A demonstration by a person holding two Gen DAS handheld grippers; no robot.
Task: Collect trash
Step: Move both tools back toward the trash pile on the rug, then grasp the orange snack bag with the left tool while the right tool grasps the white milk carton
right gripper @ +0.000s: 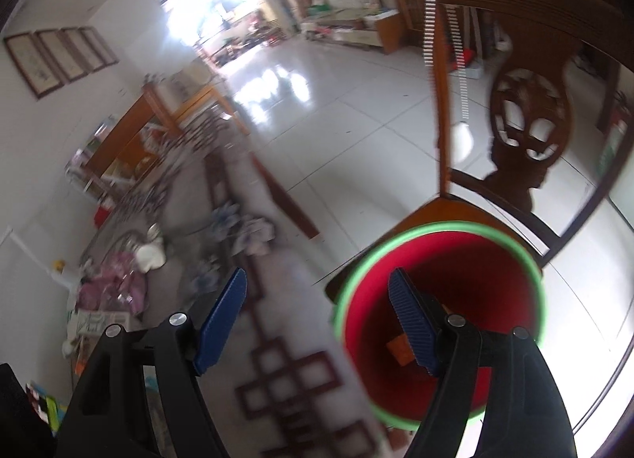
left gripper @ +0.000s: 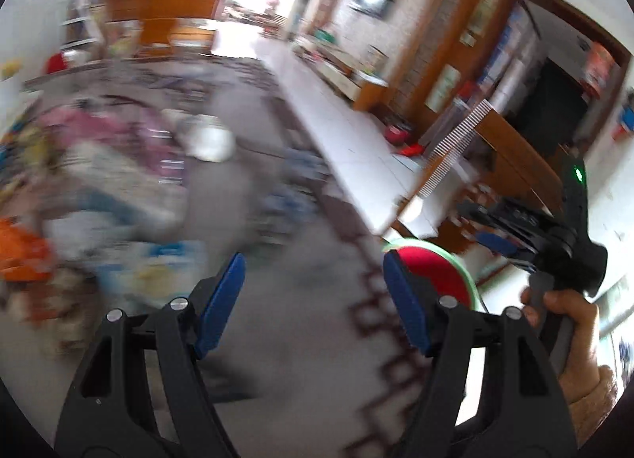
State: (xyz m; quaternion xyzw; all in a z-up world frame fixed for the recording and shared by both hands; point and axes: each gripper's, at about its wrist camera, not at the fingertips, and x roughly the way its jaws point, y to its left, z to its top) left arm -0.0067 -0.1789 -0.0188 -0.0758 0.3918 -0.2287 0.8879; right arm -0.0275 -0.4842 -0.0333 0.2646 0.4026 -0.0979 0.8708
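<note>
Presently catalogued: one round red bin with a green rim point(right gripper: 440, 323), standing at the edge of a grey patterned desk point(right gripper: 301, 323) and in front of a carved wooden chair point(right gripper: 527, 129); a small orange-brown scrap point(right gripper: 400, 351) lies at its bottom.

Right gripper point(right gripper: 317, 323), black arms with blue ribbed pads: jaws spread apart, nothing between them; one pad hangs over the bin's mouth, the other over the desk.

Left gripper point(left gripper: 313, 303), same make: jaws likewise wide, empty, poised above the desk surface. Its view is heavily blurred.

A hand point(left gripper: 570, 323) grips the handle of the right gripper, seen at the right of the left wrist view, with the red bin just beyond the left gripper's right pad.

Loose trash on the desk (much of it smeared by blur): a crumpled white wad point(right gripper: 152, 255), pink wrapping point(right gripper: 115, 287), bluish-white crumpled papers point(right gripper: 241, 232), an orange item point(left gripper: 20, 255). All lie well apart from the bin.

White tiled floor point(right gripper: 356, 133) beyond.
</note>
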